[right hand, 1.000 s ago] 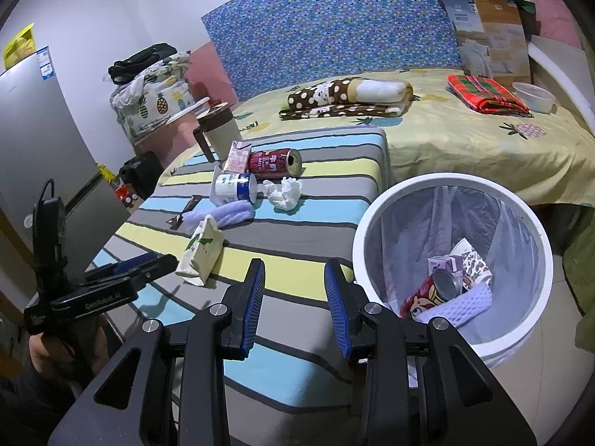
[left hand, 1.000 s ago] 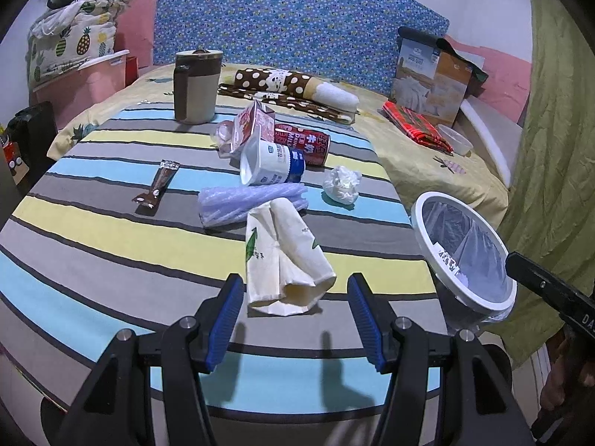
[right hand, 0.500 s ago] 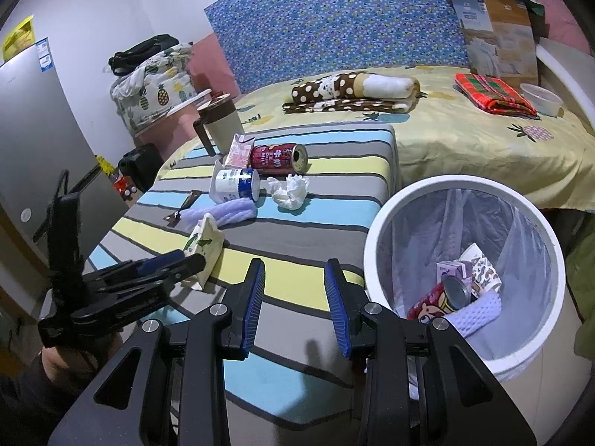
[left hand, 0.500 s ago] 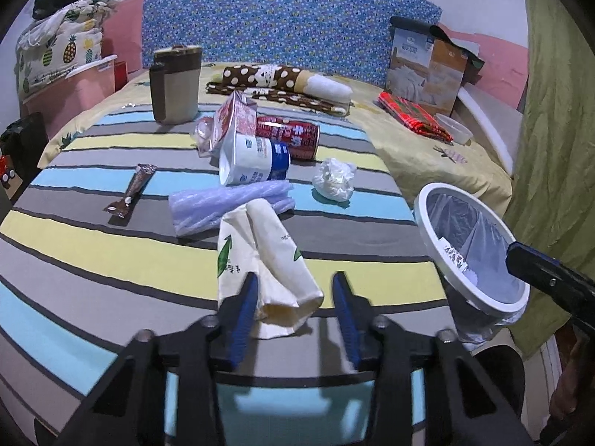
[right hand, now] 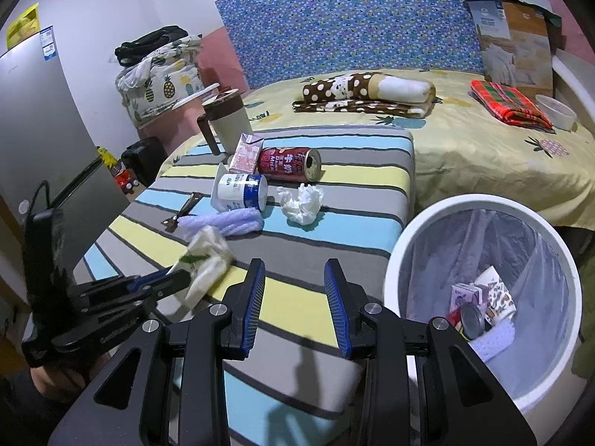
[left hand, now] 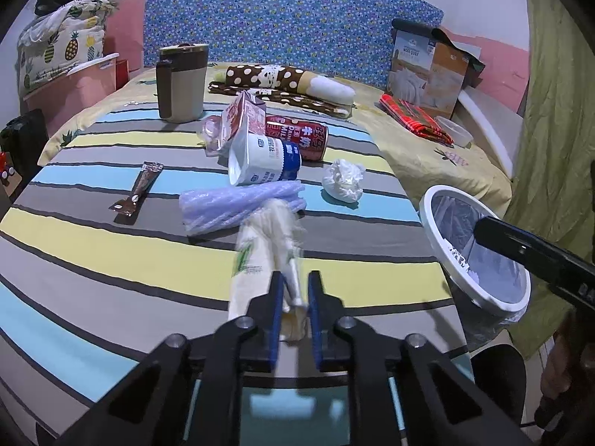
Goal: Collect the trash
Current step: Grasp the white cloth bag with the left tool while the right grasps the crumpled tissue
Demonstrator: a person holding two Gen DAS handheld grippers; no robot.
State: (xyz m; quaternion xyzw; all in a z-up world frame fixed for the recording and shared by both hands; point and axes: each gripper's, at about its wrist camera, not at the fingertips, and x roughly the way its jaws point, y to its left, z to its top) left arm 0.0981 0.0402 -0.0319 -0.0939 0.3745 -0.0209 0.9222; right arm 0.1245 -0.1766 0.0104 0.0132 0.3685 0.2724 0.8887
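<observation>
Trash wrapper near the striped surface's front edge is pinched in your left gripper; your right gripper hangs half open and empty beside the bin.

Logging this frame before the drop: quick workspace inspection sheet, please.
Surface: striped cover, flat.
Job's things: cream paper bag pinched at near end; purple foam net, yogurt cup, red can, carton, tissue wad, brown wrapper loose; white bin partly filled.
Clutter: mug, folded blankets.
Grippers: left gripper shut on bag; right gripper open, empty.
Cables: one at the left gripper's handle.
Surroundings: bed, fridge, boxes.
</observation>
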